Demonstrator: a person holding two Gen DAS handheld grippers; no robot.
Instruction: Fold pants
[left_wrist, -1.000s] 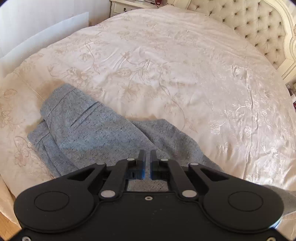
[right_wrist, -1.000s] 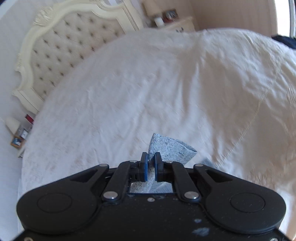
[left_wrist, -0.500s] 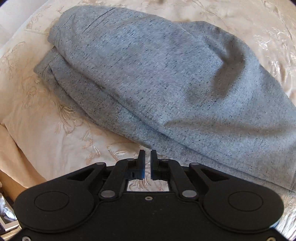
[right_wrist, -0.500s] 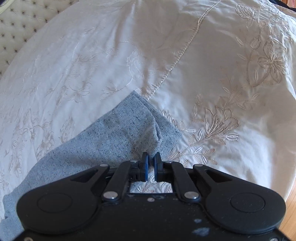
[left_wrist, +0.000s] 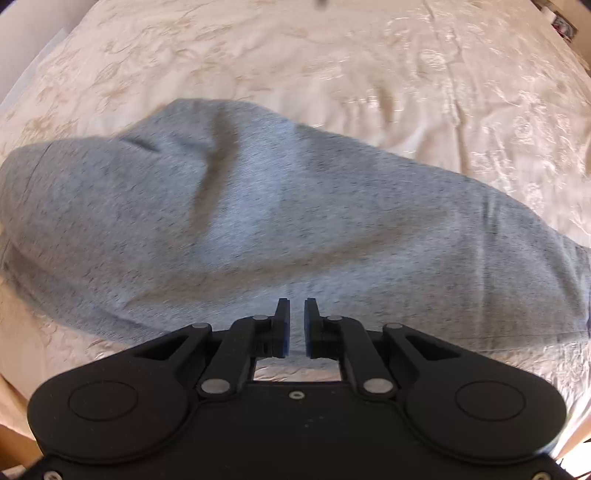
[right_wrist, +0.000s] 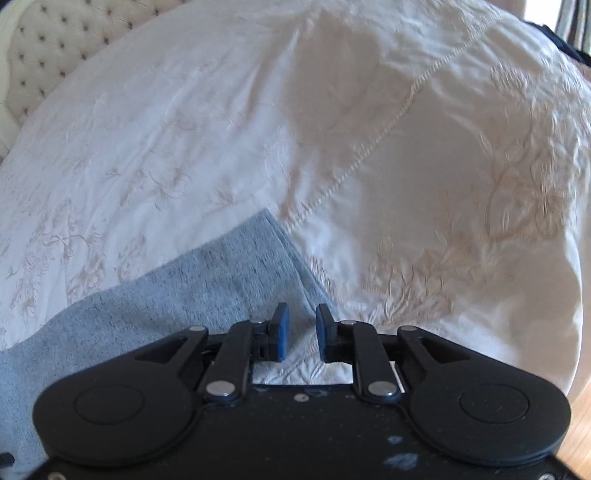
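With both the left hand-held gripper (left_wrist: 297, 325) and the right hand-held gripper (right_wrist: 302, 330) released, the humped pants (left_wrist: 258, 229) could slump unevenly on the bed (right_wrist: 443, 184).

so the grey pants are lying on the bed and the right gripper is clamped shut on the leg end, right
Not quite. The grey pants do lie on the bed, but the right gripper is not clamped on the leg end. The right wrist view shows its jaws apart, with nothing between the blue pads; the leg's hem edge lies on the cover just beyond the tips.
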